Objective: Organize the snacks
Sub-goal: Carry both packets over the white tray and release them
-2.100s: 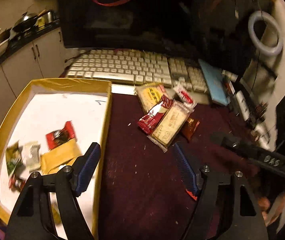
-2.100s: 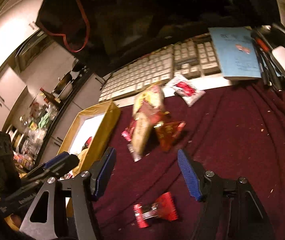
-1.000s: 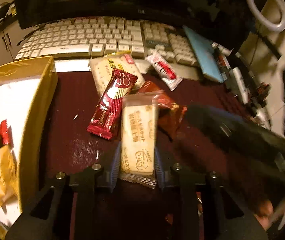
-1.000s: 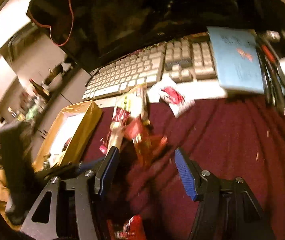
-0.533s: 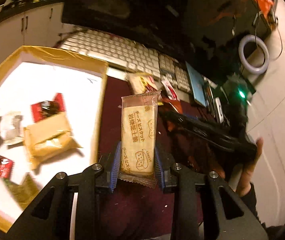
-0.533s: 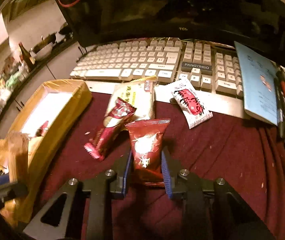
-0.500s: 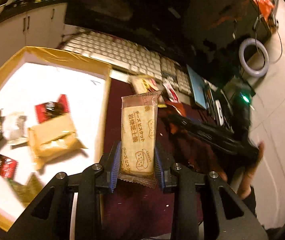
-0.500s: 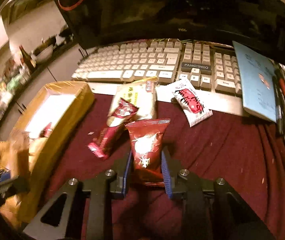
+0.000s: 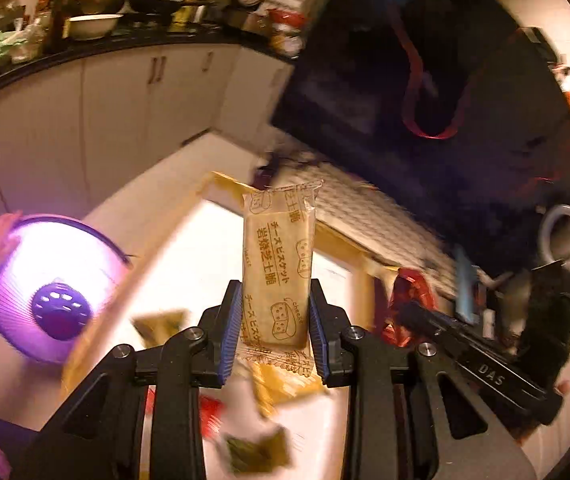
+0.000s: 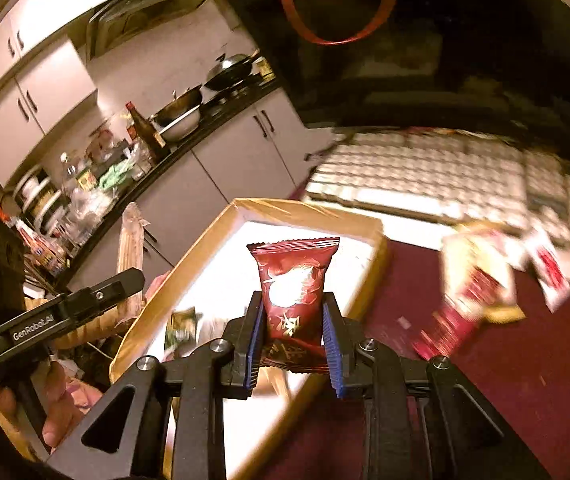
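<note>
Left tool clamping tan cheese biscuit pack, right tool clamping crimped red packet

My right gripper has a dark red snack pack pinched upright, hanging over the near right edge of the yellow box.

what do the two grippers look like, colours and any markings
Both the left gripper and right gripper have matte black angular frames with triangular cut-outs and silver bolt heads, and blue ribbed fingertips. White lettering on their sides reads GenRobot.AI on the left and DAS on the right.
</note>
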`<move>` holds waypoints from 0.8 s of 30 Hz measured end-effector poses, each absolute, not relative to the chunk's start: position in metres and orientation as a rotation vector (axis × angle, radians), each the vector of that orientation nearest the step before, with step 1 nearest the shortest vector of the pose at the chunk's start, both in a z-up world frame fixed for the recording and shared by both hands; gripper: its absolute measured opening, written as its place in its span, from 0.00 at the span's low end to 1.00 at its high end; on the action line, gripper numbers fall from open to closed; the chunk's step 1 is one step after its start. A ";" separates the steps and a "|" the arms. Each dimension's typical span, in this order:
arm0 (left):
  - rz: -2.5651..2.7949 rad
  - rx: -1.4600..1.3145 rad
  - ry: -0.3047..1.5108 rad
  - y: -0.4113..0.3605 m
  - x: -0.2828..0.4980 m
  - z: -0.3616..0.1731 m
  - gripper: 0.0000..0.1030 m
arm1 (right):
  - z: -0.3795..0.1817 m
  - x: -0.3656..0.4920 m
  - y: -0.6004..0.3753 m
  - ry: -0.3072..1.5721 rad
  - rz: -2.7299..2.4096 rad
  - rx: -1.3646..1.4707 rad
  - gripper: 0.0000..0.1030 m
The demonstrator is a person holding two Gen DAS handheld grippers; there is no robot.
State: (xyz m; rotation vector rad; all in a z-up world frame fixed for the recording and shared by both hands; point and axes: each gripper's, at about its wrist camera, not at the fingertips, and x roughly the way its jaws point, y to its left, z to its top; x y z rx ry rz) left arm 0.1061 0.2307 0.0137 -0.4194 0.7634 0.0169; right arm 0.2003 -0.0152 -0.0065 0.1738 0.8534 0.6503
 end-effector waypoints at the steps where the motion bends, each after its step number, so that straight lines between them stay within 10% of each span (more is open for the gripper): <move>1: 0.032 -0.417 0.784 0.236 0.116 0.007 0.28 | -0.012 0.209 -0.005 0.868 0.640 0.167 0.26; 16: 0.116 -0.327 1.090 0.231 0.184 -0.068 0.32 | -0.065 0.240 0.037 0.896 0.524 0.008 0.31; 24: 0.105 -0.269 0.875 0.208 0.136 -0.020 0.64 | -0.029 0.217 -0.010 0.839 0.667 0.287 0.65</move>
